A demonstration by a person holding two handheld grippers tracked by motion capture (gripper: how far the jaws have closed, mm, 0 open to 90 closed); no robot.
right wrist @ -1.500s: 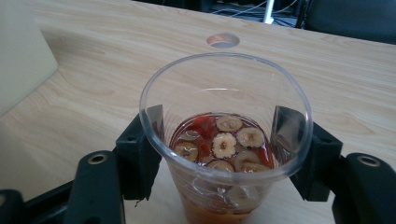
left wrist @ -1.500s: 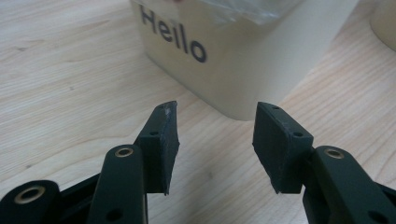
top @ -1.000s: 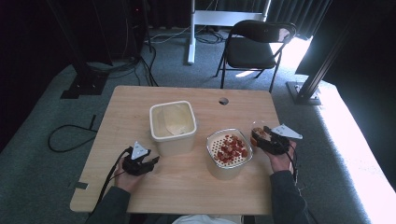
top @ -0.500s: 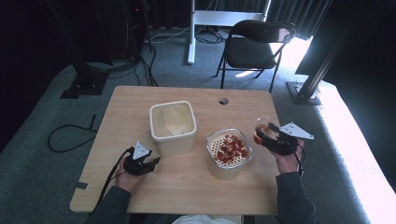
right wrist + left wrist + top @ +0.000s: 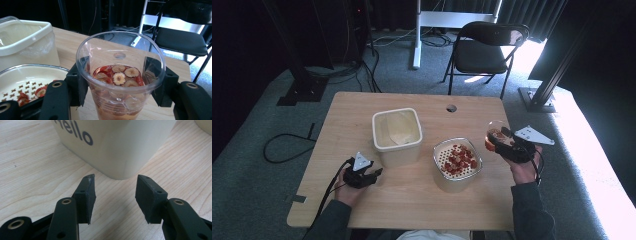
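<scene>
My right gripper [image 5: 498, 138] [image 5: 120, 82] is shut on a clear plastic cup [image 5: 494, 135] [image 5: 120, 75] that holds red slices and round pale slices in liquid; the cup hangs upright above the table's right edge. To its left stands a white bowl [image 5: 457, 161] [image 5: 15, 77] with a star-holed strainer insert and red pieces in it. My left gripper [image 5: 371, 176] [image 5: 115, 197] rests low at the front left, open, nothing between its fingers, pointing at the corner of a cream tub [image 5: 396, 135] [image 5: 117, 145] printed "hello".
The wooden table [image 5: 412, 200] has a round cable hole [image 5: 451, 108] at the back. A black folding chair [image 5: 486, 50] stands behind it, with a metal frame foot [image 5: 539, 97] at the right and cables on the carpet at the left.
The right gripper has lifted the cup off the table and drawn it slightly right, away from the bowl. The left gripper has stayed where it was.
</scene>
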